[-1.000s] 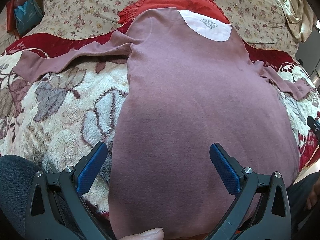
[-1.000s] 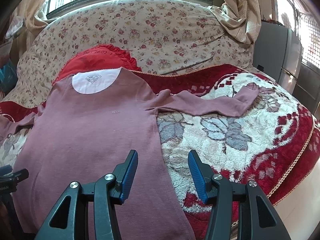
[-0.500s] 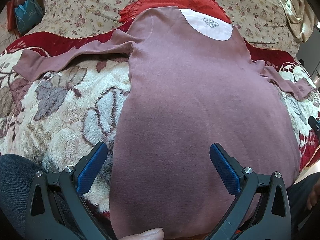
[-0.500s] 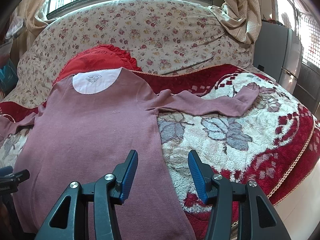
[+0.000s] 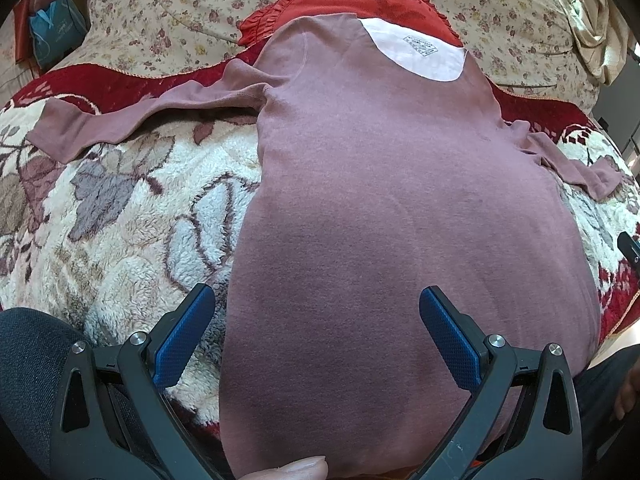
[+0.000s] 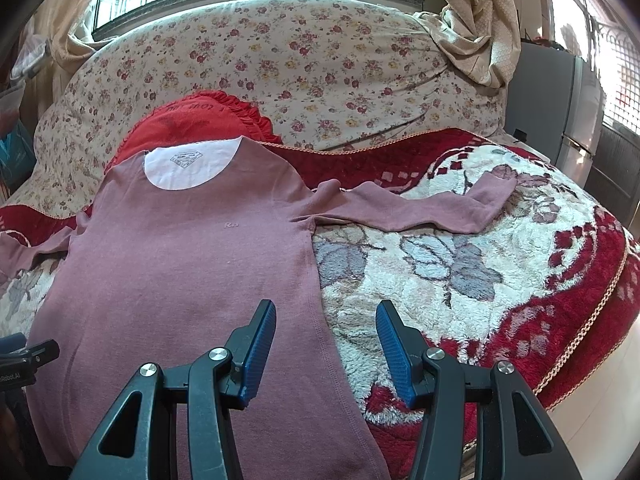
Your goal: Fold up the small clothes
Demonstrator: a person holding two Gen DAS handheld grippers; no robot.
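A mauve long-sleeved shirt (image 5: 400,200) lies flat on the bed, neck away from me, both sleeves spread sideways. It also shows in the right wrist view (image 6: 192,272). My left gripper (image 5: 316,320) is open and empty, hovering over the shirt's lower body near its left edge. My right gripper (image 6: 326,336) is open and empty, straddling the shirt's right side seam low down. The left sleeve (image 5: 132,116) and right sleeve (image 6: 420,212) lie on the blanket.
A fluffy floral blanket (image 6: 460,280) covers the bed. A red ruffled pillow (image 6: 192,124) sits under the collar, against a flowery cushion (image 6: 300,60). A blue bag (image 5: 56,28) is at far left. The bed edge drops off at right (image 6: 592,352).
Both views have shifted very slightly; the shirt and both open grippers stand much as before.
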